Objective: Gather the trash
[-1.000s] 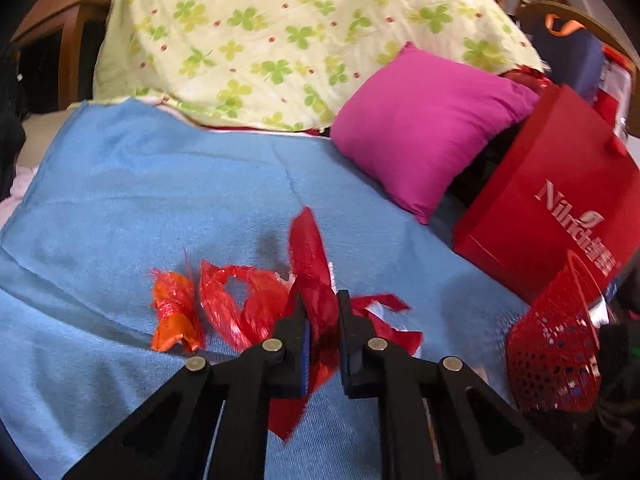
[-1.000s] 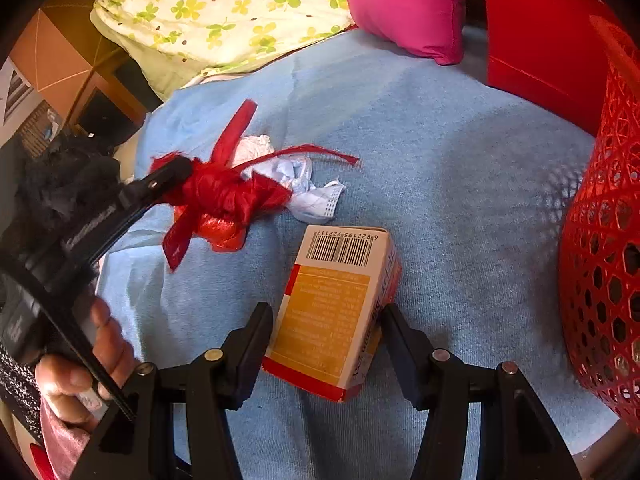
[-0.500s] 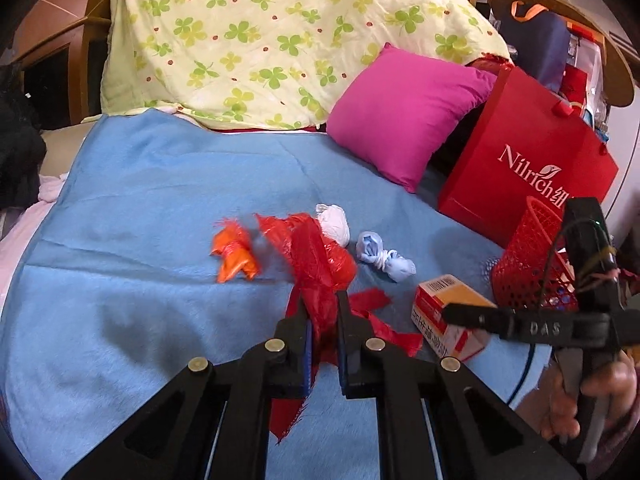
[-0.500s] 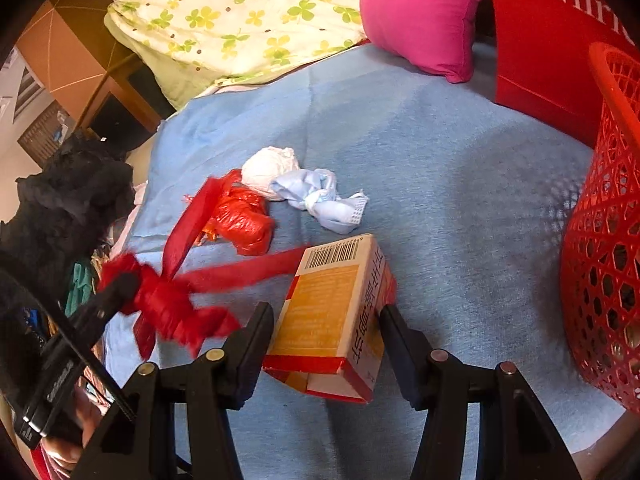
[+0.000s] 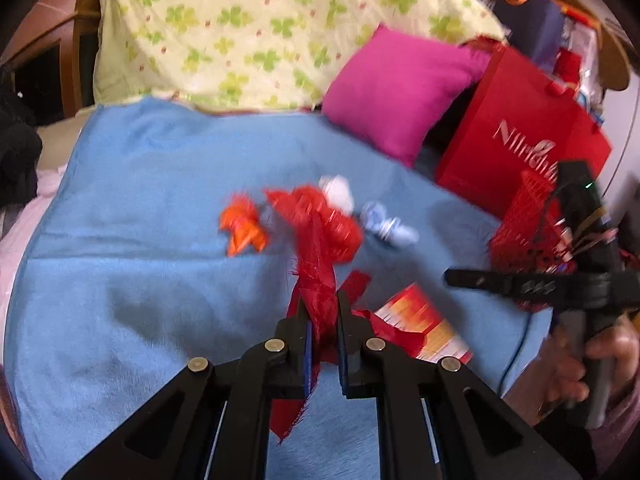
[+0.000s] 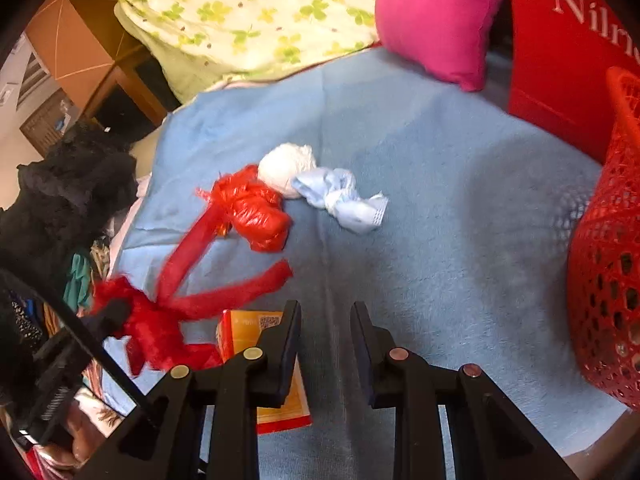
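My left gripper is shut on a frayed red ribbon, which trails toward a crumpled red plastic wad on the blue blanket. The jaws of my right gripper are closing with only bare blanket between them. An orange and red carton lies just left of them, partly under the left finger. Near the wad lie a white paper ball, a pale blue crumpled piece and an orange scrap. A red mesh basket stands to the right.
A red paper bag and a pink pillow stand behind the basket. A clover-print quilt is heaped at the back. Dark clothing hangs off the bed's left side. A hand holds the right gripper's handle.
The carton was between my right jaws; now it lies left of them and the jaws are much narrower. My left gripper drew back from the pile with the ribbon.
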A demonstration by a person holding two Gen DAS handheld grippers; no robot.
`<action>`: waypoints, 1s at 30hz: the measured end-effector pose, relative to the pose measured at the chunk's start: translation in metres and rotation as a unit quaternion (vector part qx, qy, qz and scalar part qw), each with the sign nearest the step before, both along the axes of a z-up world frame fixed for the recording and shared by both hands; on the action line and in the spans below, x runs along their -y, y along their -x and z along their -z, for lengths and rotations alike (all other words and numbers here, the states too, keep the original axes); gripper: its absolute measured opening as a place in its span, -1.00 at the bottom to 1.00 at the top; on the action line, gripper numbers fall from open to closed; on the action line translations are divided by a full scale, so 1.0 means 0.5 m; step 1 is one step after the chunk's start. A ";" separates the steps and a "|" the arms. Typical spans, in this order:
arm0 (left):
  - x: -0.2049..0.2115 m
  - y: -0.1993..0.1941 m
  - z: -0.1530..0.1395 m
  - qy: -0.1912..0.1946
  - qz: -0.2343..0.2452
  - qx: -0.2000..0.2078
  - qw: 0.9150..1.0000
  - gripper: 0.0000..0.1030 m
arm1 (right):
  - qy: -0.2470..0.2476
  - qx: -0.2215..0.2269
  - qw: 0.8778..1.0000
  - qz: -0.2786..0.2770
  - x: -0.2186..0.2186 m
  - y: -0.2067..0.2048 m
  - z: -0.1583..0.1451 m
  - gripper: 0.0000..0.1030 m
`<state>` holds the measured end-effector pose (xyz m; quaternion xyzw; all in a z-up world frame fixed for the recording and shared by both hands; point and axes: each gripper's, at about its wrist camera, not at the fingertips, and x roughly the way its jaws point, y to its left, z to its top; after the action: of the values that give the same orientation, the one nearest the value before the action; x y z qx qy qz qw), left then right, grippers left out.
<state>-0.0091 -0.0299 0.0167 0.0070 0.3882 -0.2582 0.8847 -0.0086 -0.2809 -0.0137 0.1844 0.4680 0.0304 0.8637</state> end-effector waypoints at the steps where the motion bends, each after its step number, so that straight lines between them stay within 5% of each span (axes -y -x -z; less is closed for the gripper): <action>1: -0.003 -0.004 0.006 -0.004 -0.003 -0.006 1.000 -0.77 | -0.008 0.000 1.000 -0.001 0.002 0.001 -0.001 -0.38; 4: -0.017 -0.016 0.019 -0.020 -0.029 -0.016 0.999 -0.72 | -0.040 -0.009 0.999 -0.016 0.001 -0.001 0.003 -0.11; 5: -0.026 -0.020 0.021 -0.019 -0.037 -0.018 0.999 -0.64 | -0.045 -0.011 0.999 -0.020 -0.004 -0.001 0.004 0.36; 6: -0.035 -0.022 0.023 -0.018 -0.044 -0.022 0.999 -0.57 | -0.050 -0.009 0.998 -0.025 -0.008 0.000 0.004 0.49; 10: -0.066 -0.026 0.024 -0.023 -0.070 -0.019 0.997 -0.13 | -0.038 -0.002 0.998 -0.050 -0.032 0.003 -0.001 0.49; 22: -0.105 -0.041 0.022 0.015 -0.093 -0.048 0.994 0.17 | 0.110 -0.017 0.985 -0.128 -0.171 0.015 0.041 0.48; 24: -0.093 -0.042 0.030 0.020 -0.092 -0.065 0.993 0.19 | 0.129 -0.021 0.983 -0.127 -0.177 0.016 0.052 0.39; 26: -0.083 -0.044 0.040 0.017 -0.098 -0.082 0.992 0.19 | 0.135 -0.022 0.983 -0.125 -0.173 0.016 0.057 -0.01; 30: -0.072 -0.052 0.073 -0.003 -0.135 -0.132 0.982 0.19 | 0.121 -0.009 0.987 -0.104 -0.140 0.019 0.042 -0.02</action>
<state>0.0169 0.0061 -0.0200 -0.0771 0.4998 -0.1334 0.8523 -0.0183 -0.2109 -0.0348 0.0292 0.4925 0.0618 0.8676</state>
